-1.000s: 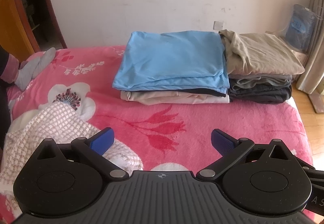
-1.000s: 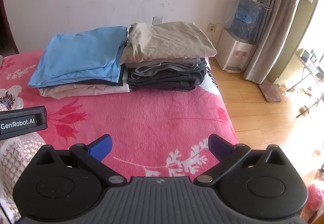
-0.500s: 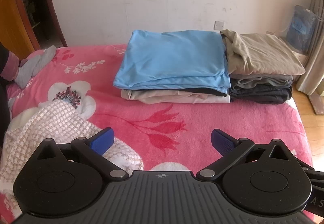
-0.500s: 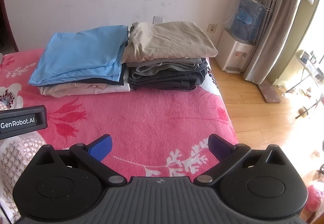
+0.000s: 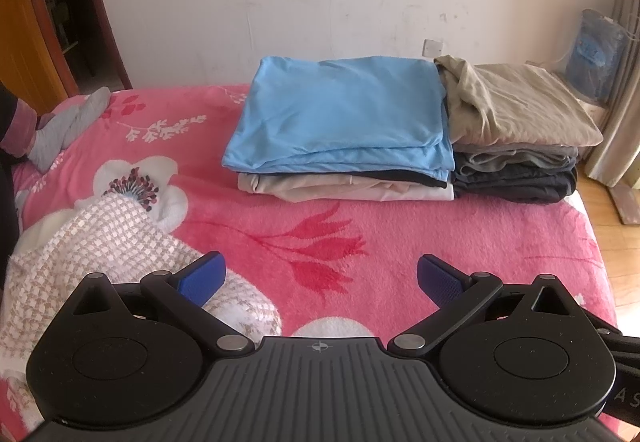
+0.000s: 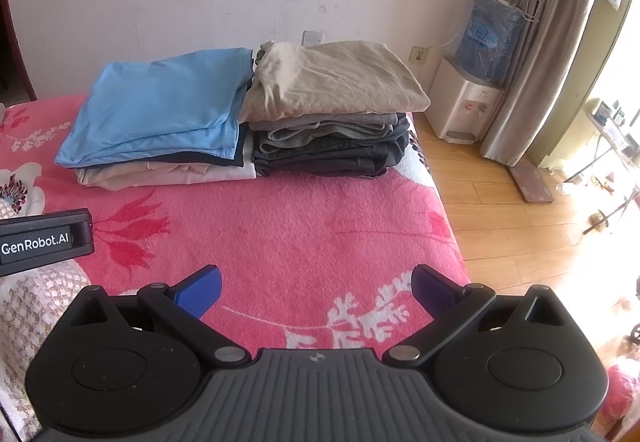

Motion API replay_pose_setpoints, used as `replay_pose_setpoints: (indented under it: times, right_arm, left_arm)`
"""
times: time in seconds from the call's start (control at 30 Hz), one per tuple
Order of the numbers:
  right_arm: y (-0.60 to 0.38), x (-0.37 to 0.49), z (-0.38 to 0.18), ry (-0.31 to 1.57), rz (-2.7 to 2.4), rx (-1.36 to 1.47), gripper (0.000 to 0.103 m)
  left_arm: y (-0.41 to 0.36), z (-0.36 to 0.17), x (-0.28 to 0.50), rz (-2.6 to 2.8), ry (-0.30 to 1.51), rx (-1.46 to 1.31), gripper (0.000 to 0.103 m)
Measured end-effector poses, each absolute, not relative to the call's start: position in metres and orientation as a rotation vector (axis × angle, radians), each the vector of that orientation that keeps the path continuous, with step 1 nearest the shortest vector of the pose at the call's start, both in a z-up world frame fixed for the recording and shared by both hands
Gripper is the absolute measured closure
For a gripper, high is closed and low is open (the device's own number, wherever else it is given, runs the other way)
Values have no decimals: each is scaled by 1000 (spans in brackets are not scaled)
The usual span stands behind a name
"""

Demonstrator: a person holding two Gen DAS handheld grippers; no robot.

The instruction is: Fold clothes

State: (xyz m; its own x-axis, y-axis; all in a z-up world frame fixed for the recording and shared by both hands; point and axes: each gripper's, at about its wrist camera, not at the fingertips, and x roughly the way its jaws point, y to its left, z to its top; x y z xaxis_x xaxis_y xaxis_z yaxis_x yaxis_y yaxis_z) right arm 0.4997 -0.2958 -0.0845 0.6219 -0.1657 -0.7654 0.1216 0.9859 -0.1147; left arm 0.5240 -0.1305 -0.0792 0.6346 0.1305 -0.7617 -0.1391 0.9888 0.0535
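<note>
Little is changed since the earlier frames: both grippers are held in nearly the same place above the pink floral blanket (image 5: 400, 218). At its near left corner a checked white garment (image 5: 100, 242) is lain, unfolded, just beside the left gripper (image 5: 319, 278), whose fingers are spread wide and empty. Along the far edge a blue-topped folded stack (image 5: 340, 114) is set touching a beige-topped folded stack (image 6: 332, 82). The right gripper (image 6: 316, 288) is likewise spread open, nothing held.
</note>
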Motion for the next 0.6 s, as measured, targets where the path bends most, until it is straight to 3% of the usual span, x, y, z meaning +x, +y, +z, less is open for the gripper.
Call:
replay_pose_setpoints:
  times: [0.6]
  right_arm:
    - [-296,501,-84,882,-171,-62,0]
  left_arm:
    - [-129,-79,524,156,868,-7,0]
